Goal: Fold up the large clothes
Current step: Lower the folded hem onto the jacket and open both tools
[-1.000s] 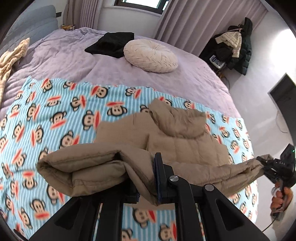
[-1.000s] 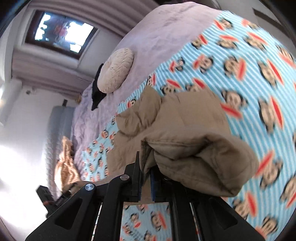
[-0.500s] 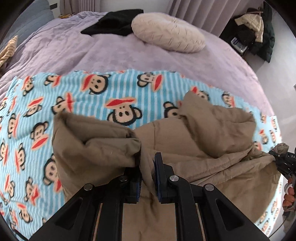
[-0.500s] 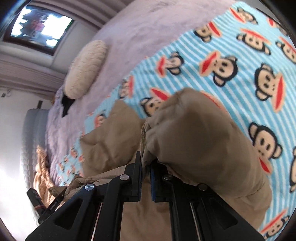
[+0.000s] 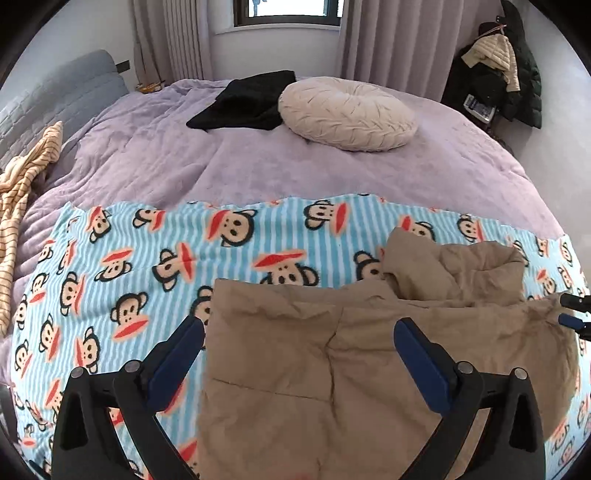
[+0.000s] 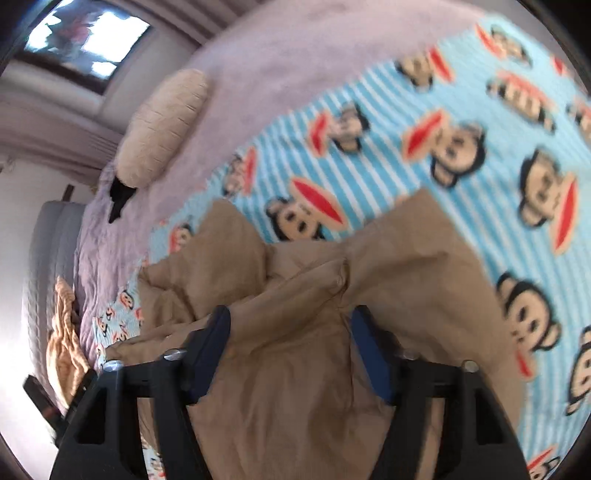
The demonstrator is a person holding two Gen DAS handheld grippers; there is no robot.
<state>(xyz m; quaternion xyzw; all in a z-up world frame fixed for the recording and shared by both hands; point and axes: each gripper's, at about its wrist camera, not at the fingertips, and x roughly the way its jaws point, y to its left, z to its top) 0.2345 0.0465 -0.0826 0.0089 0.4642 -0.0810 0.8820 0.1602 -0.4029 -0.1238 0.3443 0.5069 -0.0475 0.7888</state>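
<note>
Most of the bed [image 5: 332, 173] near you is covered by a striped monkey blanket [image 5: 155, 258], and the tan padded jacket [image 5: 332, 369] lies folded on its right part, hood [image 5: 454, 269] bunched at the far end. It looks light, soft and puffy, likely to spring back, so take it by a firm hem or seam. Your left tongs [image 5: 299, 354] and right tongs [image 6: 290, 350] both hang spread wide above it, holding nothing.

Place: home bedroom
Bed [image 5: 332, 173]: lilac quilt, cushion [image 5: 347, 112] near far edge
Window [image 5: 288, 11]: curtains [image 5: 391, 48]
Corner: coats [image 5: 506, 70] hung
</note>
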